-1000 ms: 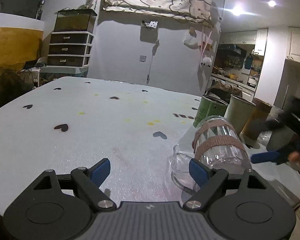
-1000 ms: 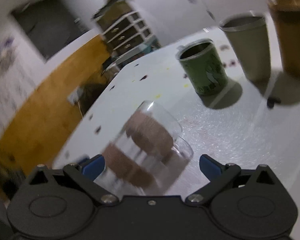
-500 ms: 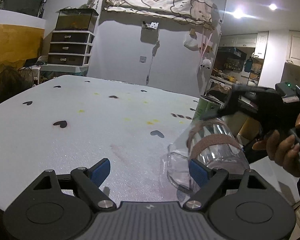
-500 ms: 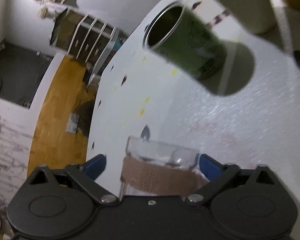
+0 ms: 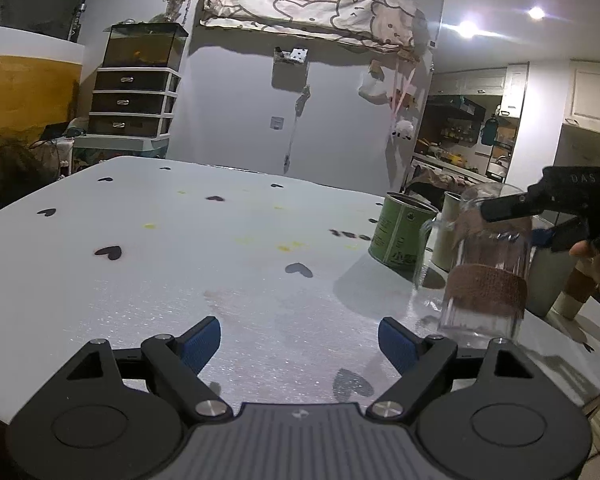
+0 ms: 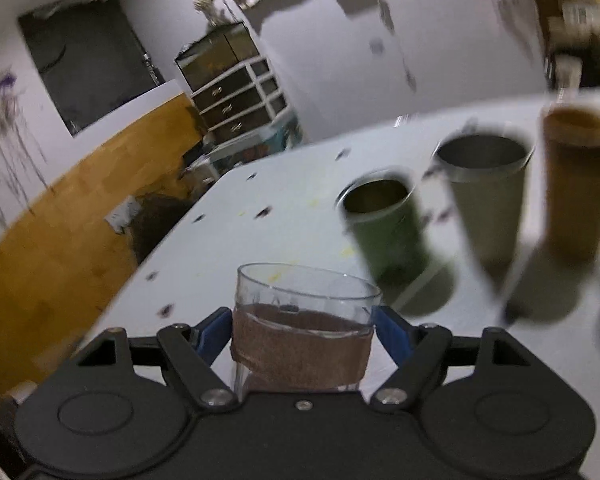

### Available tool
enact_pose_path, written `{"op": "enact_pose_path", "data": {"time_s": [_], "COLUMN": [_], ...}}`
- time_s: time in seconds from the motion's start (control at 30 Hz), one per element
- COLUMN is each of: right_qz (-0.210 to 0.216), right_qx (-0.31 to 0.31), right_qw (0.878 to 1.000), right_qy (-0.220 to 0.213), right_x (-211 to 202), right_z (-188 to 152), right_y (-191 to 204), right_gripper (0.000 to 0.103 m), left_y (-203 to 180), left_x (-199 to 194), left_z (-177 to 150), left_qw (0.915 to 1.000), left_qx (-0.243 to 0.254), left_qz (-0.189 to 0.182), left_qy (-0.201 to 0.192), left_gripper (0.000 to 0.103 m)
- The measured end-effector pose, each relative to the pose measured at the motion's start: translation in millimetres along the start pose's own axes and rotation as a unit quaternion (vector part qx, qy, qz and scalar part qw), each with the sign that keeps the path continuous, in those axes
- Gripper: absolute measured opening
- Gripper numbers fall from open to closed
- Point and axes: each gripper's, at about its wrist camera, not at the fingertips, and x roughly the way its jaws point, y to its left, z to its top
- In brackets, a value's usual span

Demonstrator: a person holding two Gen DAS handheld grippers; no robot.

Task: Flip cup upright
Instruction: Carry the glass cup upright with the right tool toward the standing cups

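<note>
We see a clear glass cup with a brown woven band around it — the band reads reddish-brown in both views. The right gripper is black with blue pads, and the left gripper matches it: black body, blue pads. The table is pale grey-white, dotted with dark hearts and small yellow spots. Beyond the cup stand a green can with pale markings, a beige-grey cup and a tan-brown cup — all plain.
</note>
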Motion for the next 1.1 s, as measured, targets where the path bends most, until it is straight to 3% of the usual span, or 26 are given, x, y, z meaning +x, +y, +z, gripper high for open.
{"op": "enact_pose_path", "data": {"time_s": [0.13,0.23,0.37,0.73,0.83,1.1], "right_qz": [-0.055,-0.113,-0.154,-0.185,-0.191,-0.182], "right_qx": [-0.084,-0.157,-0.189,-0.183,-0.185,-0.166], "right_qw": [0.994,0.980,0.968,0.963,0.960,0.963], "right_qy": [-0.033,-0.050,-0.063,-0.072,-0.085,-0.110], "right_x": [-14.0,-14.7,-12.2,-13.7,-18.7,-39.2], "right_z": [5.7,5.6,7.5,16.2,14.5,10.7], "right_y": [-6.1,-11.5,-28.9,-51.0,-49.6,-46.3], "right_gripper": [0.078,0.078,0.078,0.078,0.086,0.087], "left_y": [-4.0,-6.1,-8.0,-11.1,-12.3,-20.5], "left_x": [1.8,2.2,2.2,4.9,5.7,4.7], "left_z": [-1.2,-2.3,-3.6,-4.1,-5.0,1.2], "left_qw": [1.0000,1.0000,0.9999,0.9998,0.9998,0.9996], "left_qx": [0.003,0.007,0.008,0.013,0.015,0.025], "left_qz": [-0.002,-0.002,-0.004,-0.011,-0.012,-0.011], "left_qy": [0.003,0.004,0.005,0.008,0.009,0.004], "left_gripper": [0.087,0.087,0.087,0.087,0.087,0.089]}}
